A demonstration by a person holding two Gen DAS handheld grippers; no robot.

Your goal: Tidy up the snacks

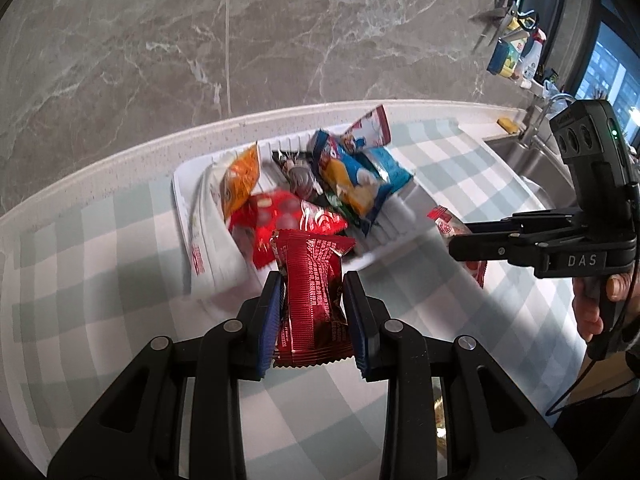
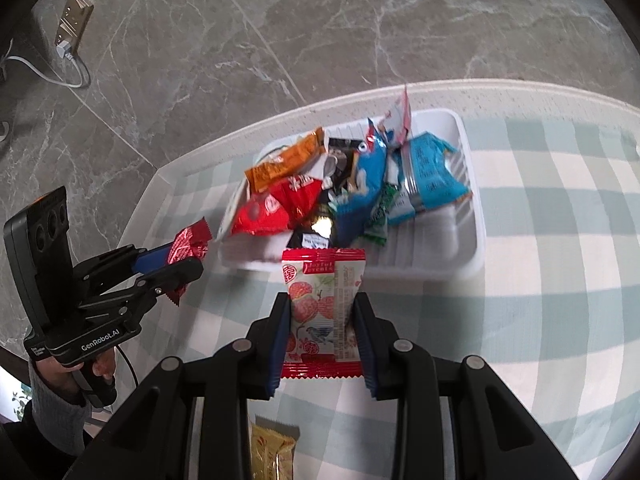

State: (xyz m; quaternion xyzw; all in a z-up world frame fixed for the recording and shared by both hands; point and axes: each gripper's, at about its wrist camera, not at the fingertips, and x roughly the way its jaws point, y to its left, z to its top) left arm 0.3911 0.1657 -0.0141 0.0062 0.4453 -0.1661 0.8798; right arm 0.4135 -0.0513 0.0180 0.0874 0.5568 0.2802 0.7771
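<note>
My left gripper is shut on a dark red foil snack packet, held just in front of the white tray. The left gripper also shows in the right wrist view, left of the tray. My right gripper is shut on a white and red strawberry-print packet, held near the tray's front rim. The right gripper also shows in the left wrist view, right of the tray. The tray holds several packets: orange, red, blue.
A checked cloth covers the counter. A gold packet lies on the cloth under my right gripper. A steel sink with a tap lies at the right. Marble wall behind. A wall socket with a cable is at the far left.
</note>
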